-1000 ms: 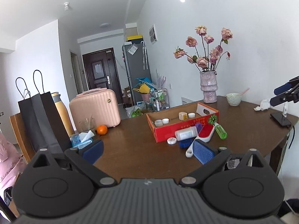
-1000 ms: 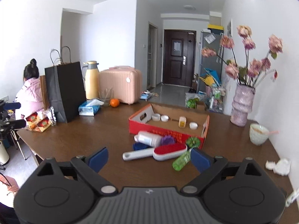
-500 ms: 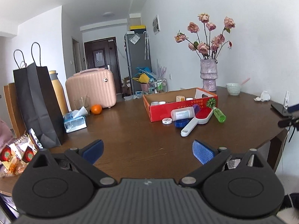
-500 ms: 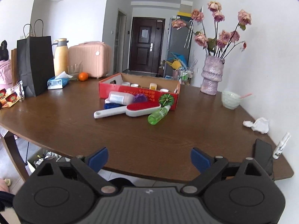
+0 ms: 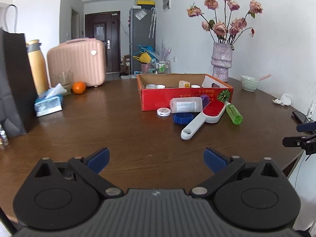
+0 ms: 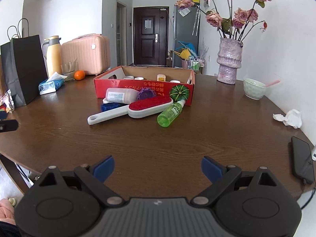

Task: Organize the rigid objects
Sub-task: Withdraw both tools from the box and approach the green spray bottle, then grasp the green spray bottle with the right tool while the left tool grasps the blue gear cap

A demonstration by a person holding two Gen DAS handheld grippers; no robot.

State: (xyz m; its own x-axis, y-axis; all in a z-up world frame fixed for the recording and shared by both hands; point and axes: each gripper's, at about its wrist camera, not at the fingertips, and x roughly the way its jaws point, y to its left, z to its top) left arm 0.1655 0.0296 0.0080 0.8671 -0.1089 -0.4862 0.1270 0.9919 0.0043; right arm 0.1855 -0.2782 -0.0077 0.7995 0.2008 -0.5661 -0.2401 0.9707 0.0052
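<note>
A red cardboard box [image 5: 158,96] [image 6: 118,86] stands mid-table with small jars inside. In front of it lie a white bottle [image 5: 186,104] [image 6: 120,95], a red-and-white lint brush [image 5: 205,116] [image 6: 136,109], a green spray bottle [image 5: 234,113] [image 6: 170,113], a blue lid [image 5: 182,118] [image 6: 110,106], a small white round tin [image 5: 163,112] and a purple piece [image 6: 146,94]. My left gripper [image 5: 157,159] hangs open over the near table, empty. My right gripper [image 6: 158,169] is open and empty near the table's front edge.
A black paper bag [image 5: 13,83], tissue pack [image 5: 48,103], orange [image 5: 79,87], thermos and pink suitcase [image 5: 79,63] stand at the left. A flower vase [image 6: 229,63], bowl [image 6: 253,88], crumpled tissue [image 6: 290,117] and black phone [image 6: 302,162] occupy the right side.
Both grippers have dropped lower and pulled back toward the table's front edge, so the box and clutter now sit farther ahead. Both stay open and empty.
</note>
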